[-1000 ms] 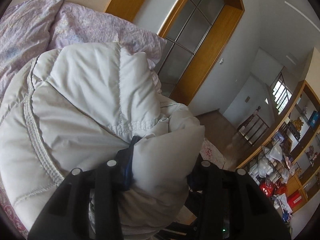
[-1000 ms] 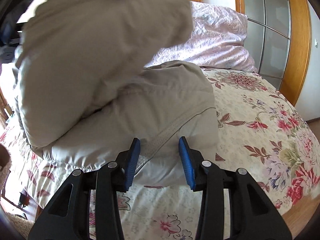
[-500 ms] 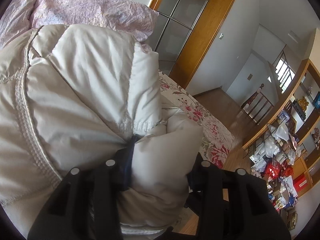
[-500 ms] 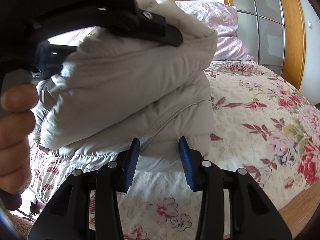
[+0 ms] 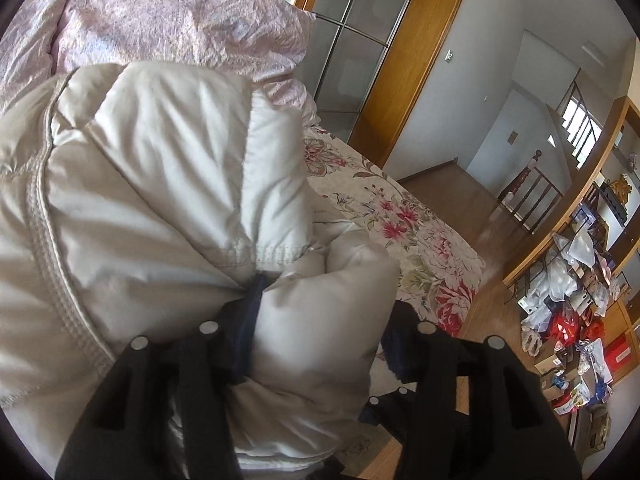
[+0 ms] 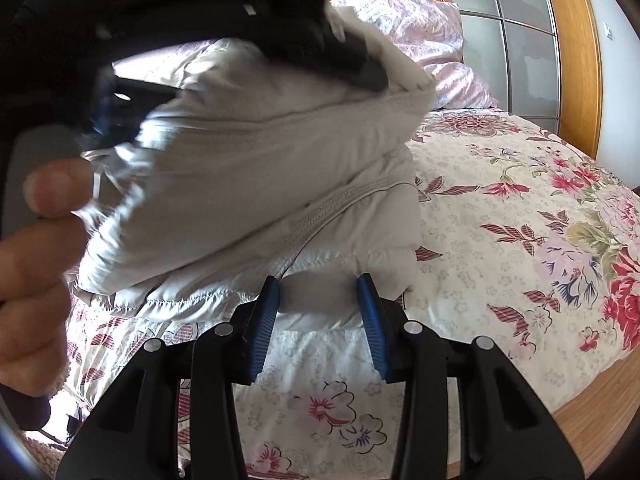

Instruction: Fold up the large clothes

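Observation:
A puffy off-white down jacket (image 6: 256, 184) lies folded in layers on the floral bedspread (image 6: 520, 216). My left gripper (image 5: 320, 320) is shut on a thick fold of the jacket (image 5: 160, 200) and holds that upper layer over the lower one. In the right wrist view the left gripper's black body and the hand holding it (image 6: 36, 240) fill the upper left. My right gripper (image 6: 320, 300) is open, its blue pads (image 6: 264, 312) on either side of the jacket's lower front edge, touching or nearly touching it.
Pink crumpled pillows (image 5: 180, 28) lie at the head of the bed. A wooden-framed glass door (image 5: 360, 48) stands behind. The bed's wooden edge (image 6: 592, 420) is at the lower right. A cluttered shelf (image 5: 580, 320) stands across the wooden floor.
My left gripper has carried the upper fold down over the lower layer. My right gripper stayed open and closed in on the jacket's front edge.

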### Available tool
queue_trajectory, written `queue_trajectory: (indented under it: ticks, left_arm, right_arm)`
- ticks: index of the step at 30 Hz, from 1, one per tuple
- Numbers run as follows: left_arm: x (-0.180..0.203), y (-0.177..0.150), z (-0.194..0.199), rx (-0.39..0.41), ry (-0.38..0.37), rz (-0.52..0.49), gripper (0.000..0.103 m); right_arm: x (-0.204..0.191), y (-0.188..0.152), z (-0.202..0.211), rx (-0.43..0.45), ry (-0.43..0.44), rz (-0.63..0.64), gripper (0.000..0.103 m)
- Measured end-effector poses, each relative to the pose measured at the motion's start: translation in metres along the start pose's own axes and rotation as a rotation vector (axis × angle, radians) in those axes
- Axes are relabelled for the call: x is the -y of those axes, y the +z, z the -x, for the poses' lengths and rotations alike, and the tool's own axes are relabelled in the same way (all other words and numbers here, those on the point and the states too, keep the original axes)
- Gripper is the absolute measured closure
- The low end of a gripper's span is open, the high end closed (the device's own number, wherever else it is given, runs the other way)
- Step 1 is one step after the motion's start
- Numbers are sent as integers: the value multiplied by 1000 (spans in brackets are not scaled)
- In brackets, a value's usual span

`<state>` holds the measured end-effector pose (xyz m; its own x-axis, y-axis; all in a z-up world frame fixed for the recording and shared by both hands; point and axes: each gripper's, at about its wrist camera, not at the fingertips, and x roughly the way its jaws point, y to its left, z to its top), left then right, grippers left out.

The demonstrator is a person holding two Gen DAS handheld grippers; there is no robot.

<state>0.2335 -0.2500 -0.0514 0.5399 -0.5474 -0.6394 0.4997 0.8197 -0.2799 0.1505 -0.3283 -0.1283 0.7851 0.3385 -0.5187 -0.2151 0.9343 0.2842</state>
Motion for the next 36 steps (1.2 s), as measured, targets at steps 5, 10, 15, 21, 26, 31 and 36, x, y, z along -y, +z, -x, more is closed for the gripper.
queue_trajectory:
  ticks: [5,10,15,21,26,31,36]
  left_arm:
    - [18,4,40,87,62,-63,18]
    - [8,9,86,144,142,-38,14]
    - [-38,13,121,212,310,44,14]
    - [-115,23,120,180,490,178,14]
    - [-135,18,94,149,493,176,14]
    - [-112,19,67,127,516,59,16]
    - [-101,21,45,113,510,23,16]
  right_arm:
    - [4,2,0,4,-4,-11,61]
    - [4,3,1,6,-6,-18,61]
    - [4,4,0,6,-6,-18,61]
    - [3,4,0,8,-7,-15,61]
    - [2,4,-1,8,-7,-11,61]
    - [3,3,-2,10,-7,-5,60]
    - [6,8,4,20,-39,18,60]
